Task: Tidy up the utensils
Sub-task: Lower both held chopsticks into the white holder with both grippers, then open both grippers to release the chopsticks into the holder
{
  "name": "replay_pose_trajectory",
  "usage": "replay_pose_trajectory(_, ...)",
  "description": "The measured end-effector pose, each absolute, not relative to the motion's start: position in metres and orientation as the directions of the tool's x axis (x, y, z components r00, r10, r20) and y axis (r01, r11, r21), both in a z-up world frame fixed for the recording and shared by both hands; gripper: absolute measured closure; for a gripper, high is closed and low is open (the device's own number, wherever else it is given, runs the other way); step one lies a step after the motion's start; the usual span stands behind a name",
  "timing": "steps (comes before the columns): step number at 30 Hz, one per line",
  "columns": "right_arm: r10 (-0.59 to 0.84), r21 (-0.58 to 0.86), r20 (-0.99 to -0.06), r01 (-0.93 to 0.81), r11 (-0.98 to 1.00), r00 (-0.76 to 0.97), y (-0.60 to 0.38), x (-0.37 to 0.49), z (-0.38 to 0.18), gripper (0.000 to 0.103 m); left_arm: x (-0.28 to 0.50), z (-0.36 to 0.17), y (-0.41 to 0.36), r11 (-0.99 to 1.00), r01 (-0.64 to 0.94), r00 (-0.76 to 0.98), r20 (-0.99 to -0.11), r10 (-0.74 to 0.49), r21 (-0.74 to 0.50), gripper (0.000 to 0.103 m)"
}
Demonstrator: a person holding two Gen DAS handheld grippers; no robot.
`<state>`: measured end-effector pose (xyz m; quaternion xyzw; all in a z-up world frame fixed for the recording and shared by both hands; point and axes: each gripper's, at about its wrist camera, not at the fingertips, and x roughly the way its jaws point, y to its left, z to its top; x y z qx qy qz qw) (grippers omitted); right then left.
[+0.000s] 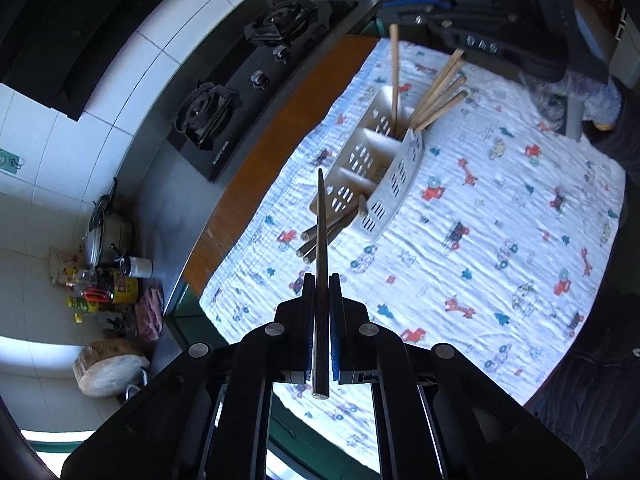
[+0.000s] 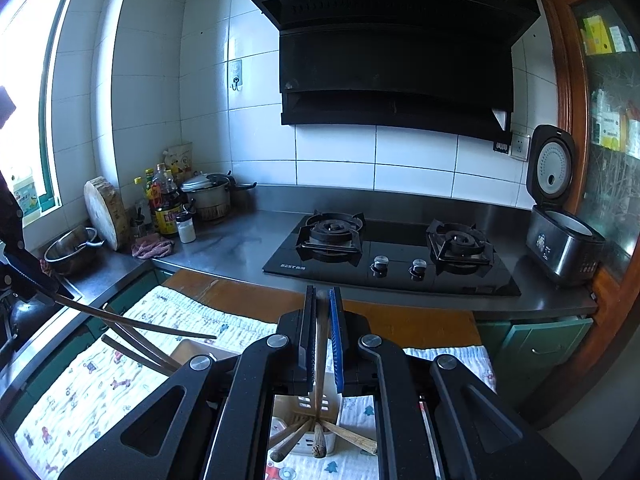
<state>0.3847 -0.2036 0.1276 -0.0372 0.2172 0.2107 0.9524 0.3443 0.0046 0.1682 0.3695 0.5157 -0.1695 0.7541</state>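
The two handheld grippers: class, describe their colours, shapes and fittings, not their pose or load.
The left gripper and right gripper match: matte black linkage arms with round silver pivot screws and flat parallel fingers faced with blue ribbed pads. No cables or markings show.

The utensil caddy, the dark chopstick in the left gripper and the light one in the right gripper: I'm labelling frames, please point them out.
utensil caddy (image 1: pixel 400 168), left wrist view, perforated side wall.
dark chopstick (image 1: pixel 321 240), left wrist view, mid-shaft.
light chopstick (image 2: pixel 321 344), right wrist view, shaft between the pads.
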Motion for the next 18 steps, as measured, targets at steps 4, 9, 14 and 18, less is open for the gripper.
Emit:
replay_pose_trajectory(4, 0.385, 0.027, -0.426, -0.414, 0.910, 0.819, -0.206, 0.386, 0.129, 0.096, 0.347, 0.162, 0.001, 0.657, 0.662, 0.383, -0.916, 0.118, 0.362, 0.098)
replay_pose_trajectory(9, 0.381, 0.018, -0.422, -0.413, 0.910, 0.822, -0.206, 0.386, 0.130, 0.096, 0.355, 0.154, -0.002, 0.640, 0.678, 0.357, -0.923, 0.142, 0.361, 0.098)
replay_pose_trajectory(14, 0.384, 0.025, -0.416, -0.412, 0.911, 0.824, -0.209, 0.386, 0.131, 0.095, 0.363, 0.150, -0.005, 0.637, 0.695, 0.333, -0.934, 0.125, 0.333, 0.097)
replay_pose_trajectory(18, 0.383, 0.023, -0.408, -0.410, 0.912, 0.829, -0.212, 0.384, 0.134, 0.093, 0.372, 0.145, -0.007, 0.652, 0.685, 0.328, -0.937, 0.123, 0.326, 0.096)
